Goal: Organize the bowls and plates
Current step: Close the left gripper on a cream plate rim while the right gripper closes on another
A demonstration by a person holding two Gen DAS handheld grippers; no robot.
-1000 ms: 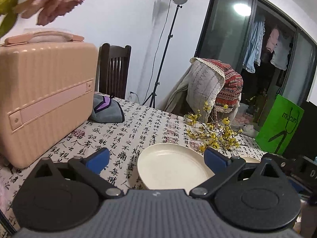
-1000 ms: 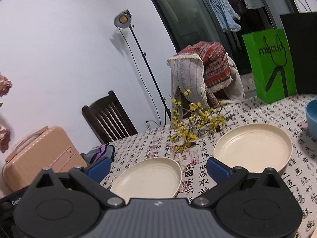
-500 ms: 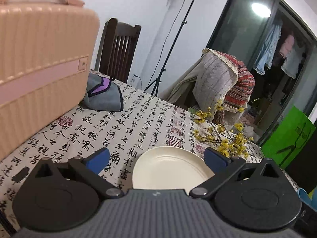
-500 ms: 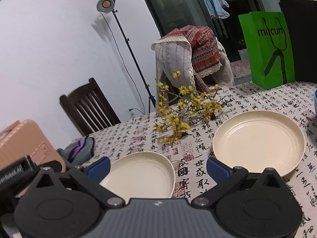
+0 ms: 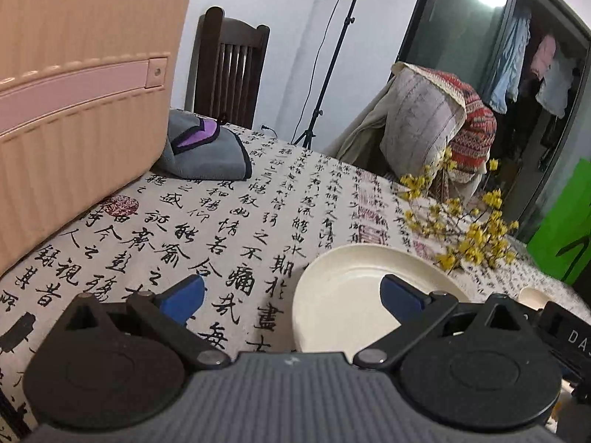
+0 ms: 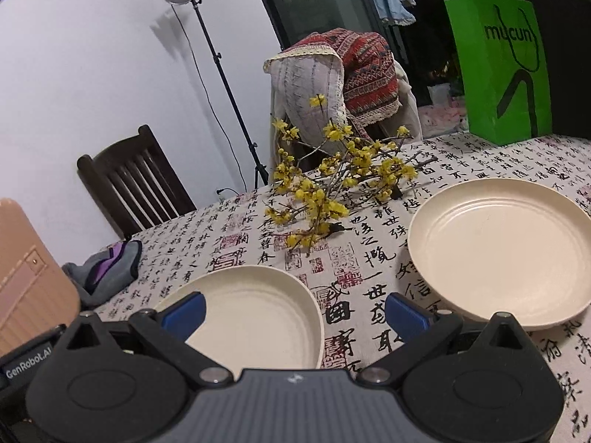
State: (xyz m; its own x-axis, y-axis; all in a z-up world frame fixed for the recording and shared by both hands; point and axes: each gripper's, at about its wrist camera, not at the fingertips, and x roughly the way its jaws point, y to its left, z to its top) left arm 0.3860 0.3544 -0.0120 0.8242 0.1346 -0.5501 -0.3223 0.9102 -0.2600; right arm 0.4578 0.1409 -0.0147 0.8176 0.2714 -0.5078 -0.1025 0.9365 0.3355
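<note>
Plates on the desk [image 6: 480,170], both hand-held grippers empty.
Near plate [image 6: 258,317] lies beside the yellow flower sprig [image 6: 332,184]; far plate [image 6: 502,251] well apart. Left hand-held gripper [image 5: 291,297] and right hand-held gripper [image 6: 295,312] are spread, holding nothing.

My left hand-held gripper [image 5: 291,297] is spread wide, gripping nothing. My right hand-held gripper [image 6: 295,310] is equally wide apart, pointing toward twelve o'clock.
</note>
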